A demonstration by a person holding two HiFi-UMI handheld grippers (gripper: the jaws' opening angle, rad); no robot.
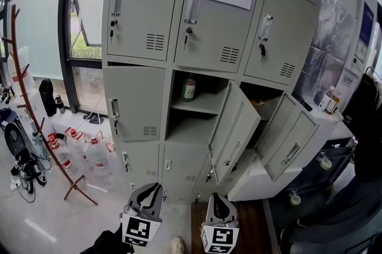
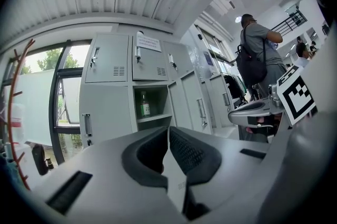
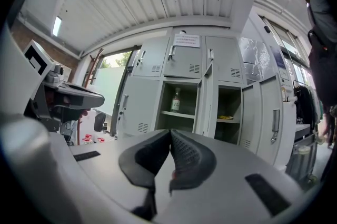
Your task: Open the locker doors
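L gripper [image 2: 168, 129], R gripper [image 3: 170, 132]: fingers [image 2: 188, 152] closed tight, empty; two locker doors [image 1: 234, 130] ajar.

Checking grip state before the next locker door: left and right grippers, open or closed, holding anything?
Left gripper: closed, jaws together, nothing between them.
Right gripper: closed, jaws together, nothing between them.

Bottle [image 1: 189, 88] label in the locker [image 1: 203, 104] is unreadably small
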